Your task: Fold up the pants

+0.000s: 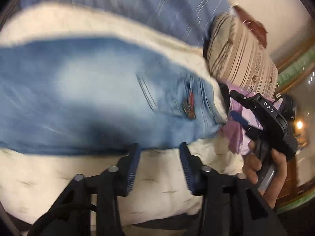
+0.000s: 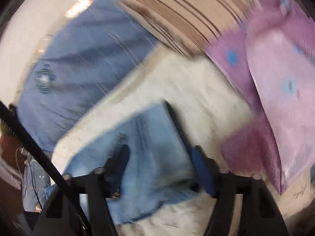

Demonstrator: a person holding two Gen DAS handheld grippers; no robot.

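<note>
Pants [image 1: 82,90] apparently just beyond grippers.

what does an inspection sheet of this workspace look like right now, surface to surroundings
surface: cream quilted bedding, rumpled
job's things: light blue jeans lying flat on the bedding, pocket side up
clutter: striped pillow, purple dotted cloth, blue sheet behind the bedding
grippers: left tongs open at the jeans' near edge, nothing between the fingers; right tongs open over the jeans, not pinching them; a hand holds the right tool
cables: one dark ribbed cable crossing the lower left of the right wrist view
surroundings: pale wall, wooden trim, a lit lamp; both views blurred
</note>
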